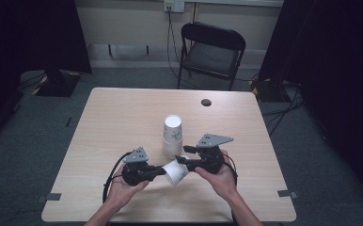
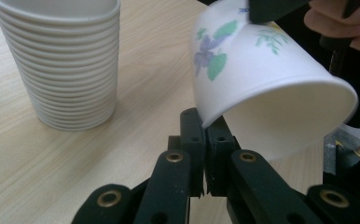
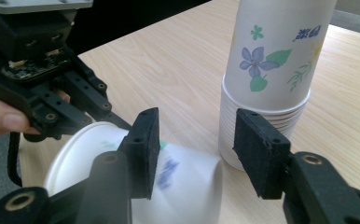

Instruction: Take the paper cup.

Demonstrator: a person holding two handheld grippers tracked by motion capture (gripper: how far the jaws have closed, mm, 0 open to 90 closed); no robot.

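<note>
Left gripper view: my left gripper [image 2: 205, 135] pinches the cup [image 2: 262, 79] rim; right gripper [image 3: 194, 149] jaws stand apart, so I should withdraw it slowly, clear of the stack [image 3: 271, 84].

Loose cup [image 2: 262, 88]: I see thin white paper, smooth, matt, flower print.
Cup stack [image 3: 266, 79]: I see the same matt paper, ribbed where the rims nest.
Tabletop [image 1: 123, 122]: I see pale wood-grain laminate, smooth, faint sheen.
Left tongs [image 2: 205, 140]: I see matt black plastic, brass-coloured rivets.
Right tongs [image 3: 197, 149]: I see matt black plastic, slightly grainy pads.
Chair [image 1: 211, 52]: I see black padding, dull metal frame.
</note>
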